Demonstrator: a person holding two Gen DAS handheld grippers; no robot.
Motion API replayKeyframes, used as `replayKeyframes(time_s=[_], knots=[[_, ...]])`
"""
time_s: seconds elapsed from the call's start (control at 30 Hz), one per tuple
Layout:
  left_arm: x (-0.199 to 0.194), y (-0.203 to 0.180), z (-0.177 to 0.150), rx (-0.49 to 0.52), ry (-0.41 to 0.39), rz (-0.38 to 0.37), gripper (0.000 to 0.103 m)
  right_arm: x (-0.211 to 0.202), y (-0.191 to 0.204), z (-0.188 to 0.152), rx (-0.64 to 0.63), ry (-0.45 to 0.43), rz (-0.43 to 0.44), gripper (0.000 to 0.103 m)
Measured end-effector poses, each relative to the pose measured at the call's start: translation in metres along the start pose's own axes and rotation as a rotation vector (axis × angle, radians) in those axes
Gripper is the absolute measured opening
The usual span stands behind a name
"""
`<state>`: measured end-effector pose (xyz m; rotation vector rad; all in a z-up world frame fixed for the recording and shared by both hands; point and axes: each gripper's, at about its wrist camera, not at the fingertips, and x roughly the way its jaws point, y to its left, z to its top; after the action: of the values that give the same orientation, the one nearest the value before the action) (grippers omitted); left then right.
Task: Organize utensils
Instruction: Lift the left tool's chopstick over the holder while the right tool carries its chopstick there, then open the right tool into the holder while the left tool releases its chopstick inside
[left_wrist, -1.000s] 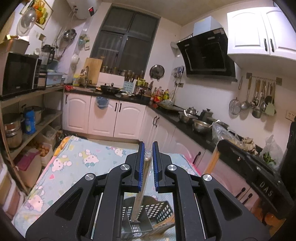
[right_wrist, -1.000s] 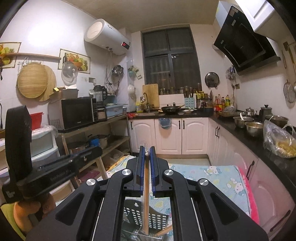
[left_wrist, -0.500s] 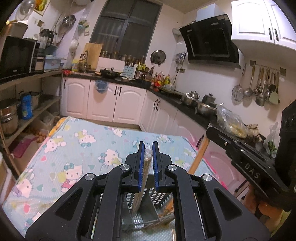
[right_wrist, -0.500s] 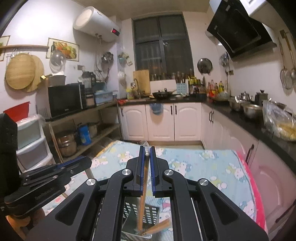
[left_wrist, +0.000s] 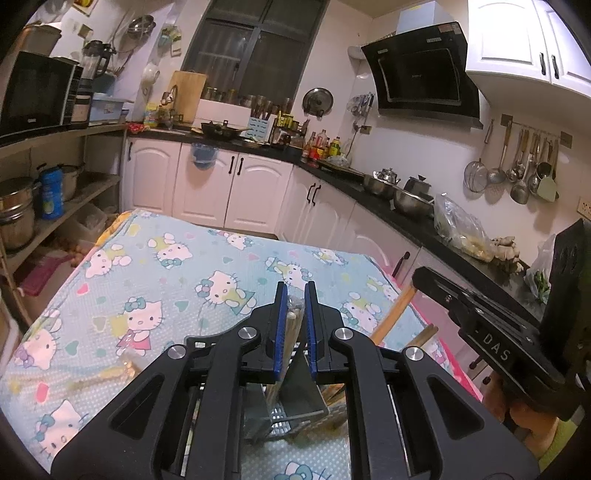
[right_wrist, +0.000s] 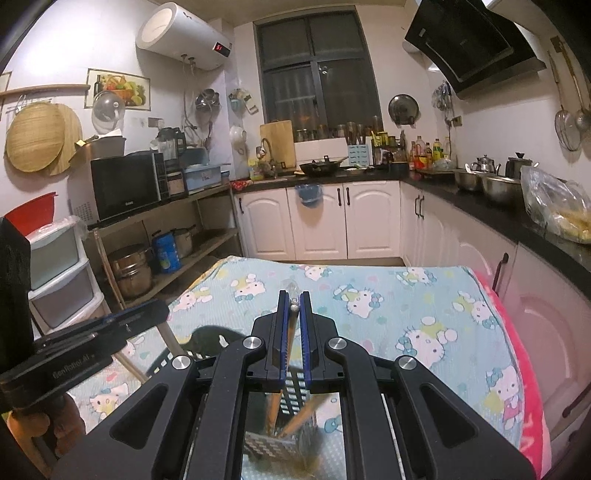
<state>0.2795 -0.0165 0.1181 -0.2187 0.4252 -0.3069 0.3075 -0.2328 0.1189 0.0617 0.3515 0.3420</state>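
My left gripper (left_wrist: 294, 295) is shut on a pair of wrapped chopsticks (left_wrist: 291, 325) whose lower end reaches into a perforated metal utensil holder (left_wrist: 291, 417) below the fingers. My right gripper (right_wrist: 294, 301) is shut on a wooden utensil handle (right_wrist: 291, 325) that also stands in the utensil holder (right_wrist: 291, 432). A second wooden handle (right_wrist: 301, 419) leans in the holder. In the left wrist view, wooden handles (left_wrist: 391, 314) stick out to the right of the holder, beside the right gripper's body (left_wrist: 491, 347).
The table carries a blue Hello Kitty cloth (left_wrist: 177, 273) with a pink edge (right_wrist: 517, 350) on the right. The left gripper's body (right_wrist: 74, 350) shows at the left of the right wrist view. Kitchen counters, cabinets and shelves surround the table.
Both grippers have tilted down and lowered toward the table; more of the cloth shows. The chopsticks and the wooden handle sit deeper in the holder. Both grippers stay shut.
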Motion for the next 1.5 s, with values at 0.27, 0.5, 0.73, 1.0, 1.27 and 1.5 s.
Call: replayKeyframes(time_s=[0.27,0.5,0.73,1.0,1.27,1.5], knots=[[-0.008,0.005,-0.009,-0.014,0.007,-0.003,0.004,-0.013,-0.005,-0.011,0.010,0.008,-0.008,0.007],[-0.017,0.008,-0.014,-0.030,0.012,-0.004,0.004,-0.024,-0.008,-0.018,0.018,0.021,-0.009,0.008],[-0.025,0.013,-0.016,-0.055,0.022,0.002,0.011,-0.032,-0.011,-0.021,0.029,0.035,-0.005,0.013],[-0.032,0.012,-0.021,-0.063,0.033,-0.002,0.022,-0.040,-0.008,-0.023,0.013,0.041,-0.011,0.023],[-0.041,0.010,-0.024,-0.058,0.045,0.010,0.040,-0.051,-0.008,-0.025,0.009,0.051,-0.014,0.030],[-0.053,0.009,-0.029,-0.059,0.049,0.009,0.061,-0.059,-0.010,-0.031,0.011,0.057,-0.011,0.033]])
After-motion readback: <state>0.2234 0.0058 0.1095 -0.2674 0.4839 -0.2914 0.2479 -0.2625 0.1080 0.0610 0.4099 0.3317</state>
